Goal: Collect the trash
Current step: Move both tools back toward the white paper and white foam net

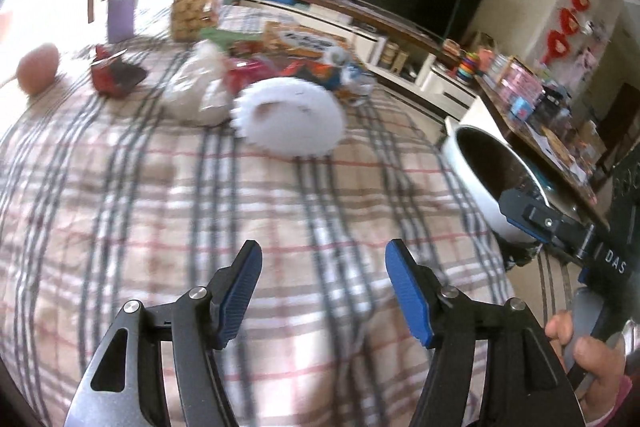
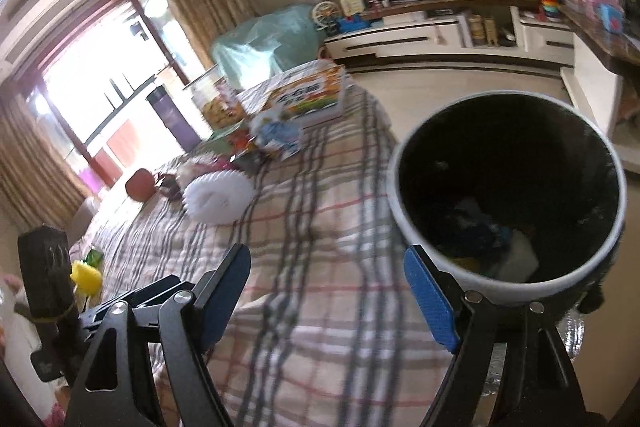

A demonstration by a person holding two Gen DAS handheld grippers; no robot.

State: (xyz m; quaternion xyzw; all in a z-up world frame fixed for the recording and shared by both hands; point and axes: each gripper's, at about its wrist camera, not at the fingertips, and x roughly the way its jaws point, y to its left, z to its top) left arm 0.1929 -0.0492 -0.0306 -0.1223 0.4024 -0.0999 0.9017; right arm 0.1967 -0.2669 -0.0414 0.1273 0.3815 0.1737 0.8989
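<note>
Plaid quilted cloth (image 1: 280, 211), fluted white paper cup (image 1: 290, 115)

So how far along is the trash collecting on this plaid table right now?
Some is done: the white round bin already holds scraps at its bottom. Nothing is in hand; the left gripper and right gripper are both empty, fingers apart. Left: the white fluted paper plate, crumpled white bag and colourful wrappers on the plaid tablecloth.
</note>
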